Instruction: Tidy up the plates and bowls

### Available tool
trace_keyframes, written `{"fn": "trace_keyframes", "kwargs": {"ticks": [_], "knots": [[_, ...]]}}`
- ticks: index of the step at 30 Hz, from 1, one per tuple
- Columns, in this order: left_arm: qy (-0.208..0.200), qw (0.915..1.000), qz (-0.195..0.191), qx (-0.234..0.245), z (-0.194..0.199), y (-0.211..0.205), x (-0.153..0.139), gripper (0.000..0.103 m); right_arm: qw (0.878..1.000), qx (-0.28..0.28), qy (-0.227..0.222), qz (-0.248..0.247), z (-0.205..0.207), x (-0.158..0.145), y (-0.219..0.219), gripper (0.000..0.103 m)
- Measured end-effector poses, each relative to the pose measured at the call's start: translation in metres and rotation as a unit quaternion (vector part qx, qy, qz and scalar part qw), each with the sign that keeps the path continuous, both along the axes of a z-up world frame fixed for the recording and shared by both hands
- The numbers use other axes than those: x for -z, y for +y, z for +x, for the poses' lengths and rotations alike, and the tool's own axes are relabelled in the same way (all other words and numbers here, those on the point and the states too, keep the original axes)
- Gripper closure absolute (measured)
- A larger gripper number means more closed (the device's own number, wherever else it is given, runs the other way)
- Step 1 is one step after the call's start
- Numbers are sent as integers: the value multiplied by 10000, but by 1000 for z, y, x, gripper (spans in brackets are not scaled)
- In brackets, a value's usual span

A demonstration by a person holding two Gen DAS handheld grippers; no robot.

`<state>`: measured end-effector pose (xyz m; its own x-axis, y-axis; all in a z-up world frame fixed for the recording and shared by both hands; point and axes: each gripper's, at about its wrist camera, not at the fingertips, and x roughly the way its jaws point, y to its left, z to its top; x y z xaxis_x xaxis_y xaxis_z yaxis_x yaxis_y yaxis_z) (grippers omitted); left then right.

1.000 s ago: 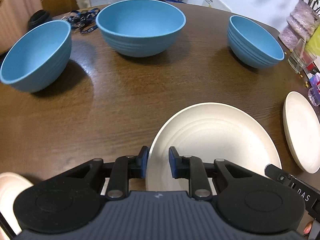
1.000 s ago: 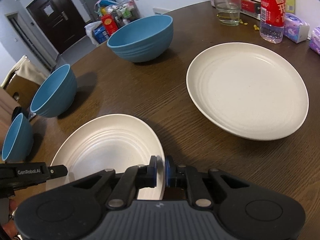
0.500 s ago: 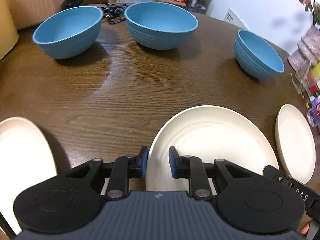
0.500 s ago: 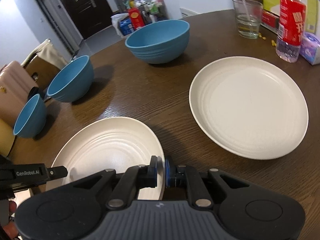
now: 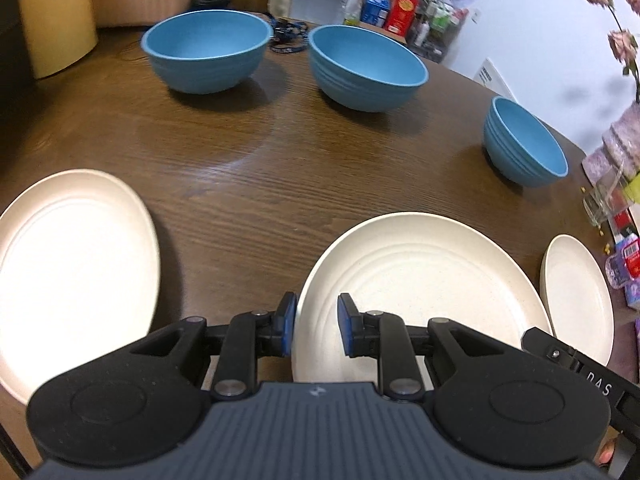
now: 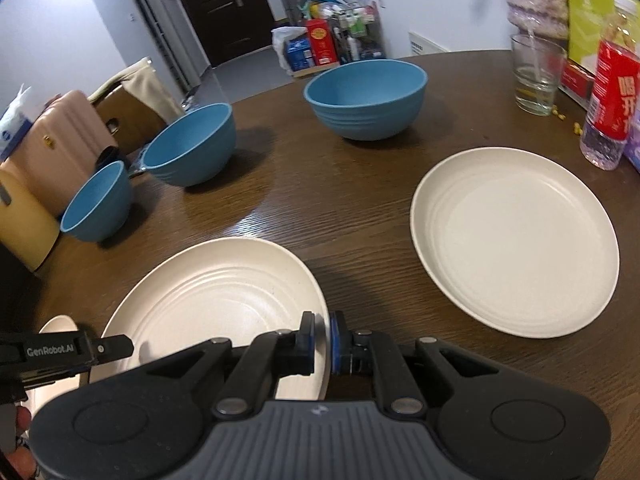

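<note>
The left gripper is clamped on the near rim of a cream ribbed plate, one pad outside the rim and one inside. The right gripper pinches the same plate on its right edge, so both hold it above the brown counter.

The plate looks light, stiff and rather smooth, maybe of plastic or fibre; I judge the raised rim is the only good place to hold, and a thin rim can slip.

The left view shows a second cream plate at 9 o'clock, a third at 3 o'clock, and three blue bowls toward 12 o'clock. Only the right view shows the water glass and the red-labelled bottle at 2 o'clock.
</note>
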<state>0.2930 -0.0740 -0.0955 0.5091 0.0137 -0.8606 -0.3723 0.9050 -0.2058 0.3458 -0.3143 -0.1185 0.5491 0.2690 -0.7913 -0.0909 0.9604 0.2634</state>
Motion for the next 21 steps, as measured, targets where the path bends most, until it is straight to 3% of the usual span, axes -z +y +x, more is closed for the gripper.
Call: {"fn": "trace_keyframes", "kwargs": {"ticks": [21], "knots": [[-333, 9950, -65, -937, -78, 45, -35, 81, 9955, -883, -356, -3, -32, -38, 59, 96]]}}
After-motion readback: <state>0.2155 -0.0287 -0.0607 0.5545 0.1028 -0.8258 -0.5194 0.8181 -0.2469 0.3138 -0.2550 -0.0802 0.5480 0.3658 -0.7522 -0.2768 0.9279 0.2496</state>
